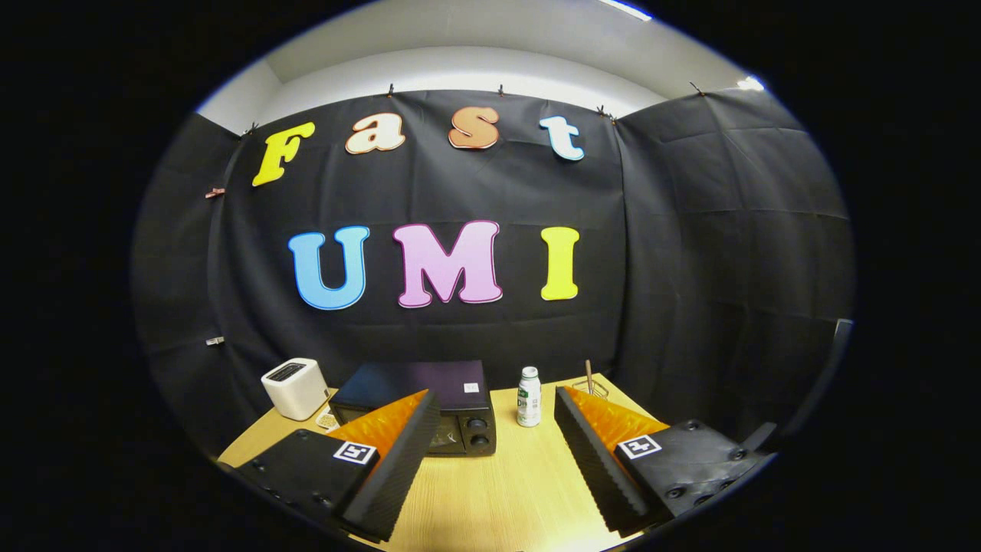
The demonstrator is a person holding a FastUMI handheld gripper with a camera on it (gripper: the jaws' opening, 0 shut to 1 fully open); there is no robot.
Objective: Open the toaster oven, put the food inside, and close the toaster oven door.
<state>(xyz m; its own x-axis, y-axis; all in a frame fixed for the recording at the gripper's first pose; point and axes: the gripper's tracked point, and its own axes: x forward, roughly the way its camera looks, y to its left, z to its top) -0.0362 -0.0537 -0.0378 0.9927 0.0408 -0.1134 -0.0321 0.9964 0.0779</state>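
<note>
The gripper (490, 452) has two wedge-shaped fingers (398, 460) with ribbed, saw-toothed inner faces. Each sits on a dark block body studded with round screws, and each body carries a small square black-and-white marker tag (355, 452). The jaws stand wide apart.

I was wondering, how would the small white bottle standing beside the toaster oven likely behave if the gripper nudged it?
The small white bottle with a green label stands upright, tall and narrow, so a high push would probably tip it. Being round, it would likely roll on the smooth wooden table. The hand-held gripper hangs open, well short of it.
</note>
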